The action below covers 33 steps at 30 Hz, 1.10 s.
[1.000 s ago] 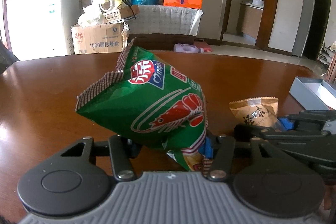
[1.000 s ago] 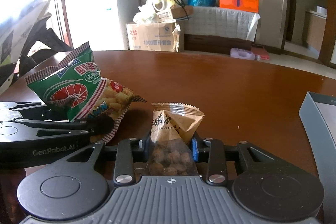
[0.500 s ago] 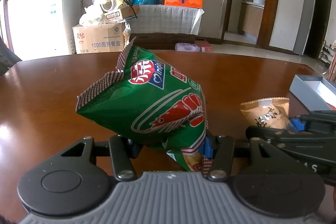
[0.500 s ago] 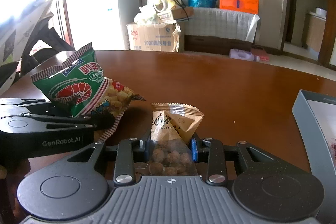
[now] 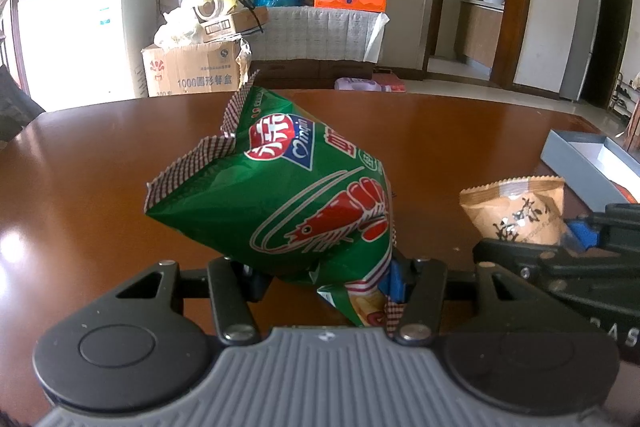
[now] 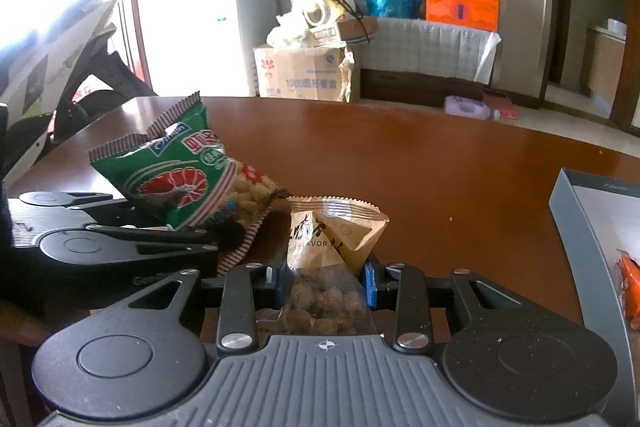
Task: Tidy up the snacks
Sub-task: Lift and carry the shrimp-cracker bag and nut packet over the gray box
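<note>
currently left gripper [image 5: 320, 277] jaws clamp green shrimp-print crisp bag [image 5: 296, 199]; right gripper [image 6: 325, 281] jaws pinch tan nut packet [image 6: 332, 239], both above brown bench [image 5: 80, 179].

Broad bare stretch of the glossy brown wooden table [image 5: 100, 195] from 9 to 12 o'clock in the left wrist view: open passage. At 3 o'clock, the shallow grey-blue open box [image 5: 580, 159] bounds the way; in the right wrist view its near wall stands at 3 o'clock, bare tabletop lying from 12 to 2. The puffed green shrimp-cracker bag [image 6: 176, 179] blocks 10 o'clock there.
</note>
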Each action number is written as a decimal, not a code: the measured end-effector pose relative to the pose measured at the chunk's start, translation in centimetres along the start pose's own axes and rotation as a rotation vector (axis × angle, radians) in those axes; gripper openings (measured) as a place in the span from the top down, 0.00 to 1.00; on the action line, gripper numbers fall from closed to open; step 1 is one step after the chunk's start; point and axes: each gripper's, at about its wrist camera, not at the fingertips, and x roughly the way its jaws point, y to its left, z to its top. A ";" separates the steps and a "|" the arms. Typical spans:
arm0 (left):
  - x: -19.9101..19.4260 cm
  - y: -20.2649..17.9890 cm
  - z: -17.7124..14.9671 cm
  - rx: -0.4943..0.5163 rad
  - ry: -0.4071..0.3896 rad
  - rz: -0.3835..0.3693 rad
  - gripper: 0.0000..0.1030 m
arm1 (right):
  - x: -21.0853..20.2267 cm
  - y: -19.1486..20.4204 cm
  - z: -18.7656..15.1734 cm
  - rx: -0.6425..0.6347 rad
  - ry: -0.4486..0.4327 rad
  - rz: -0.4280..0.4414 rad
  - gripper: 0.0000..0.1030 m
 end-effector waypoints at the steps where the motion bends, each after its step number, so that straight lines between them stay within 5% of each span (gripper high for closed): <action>1: 0.0 0.0 0.0 -0.003 0.005 -0.003 0.49 | -0.1 0.1 0.0 -0.002 0.000 0.002 0.66; 33: -8.1 -8.2 -3.2 0.082 -0.029 -0.091 0.49 | -10.2 -2.7 -3.6 0.042 -0.049 -0.064 0.66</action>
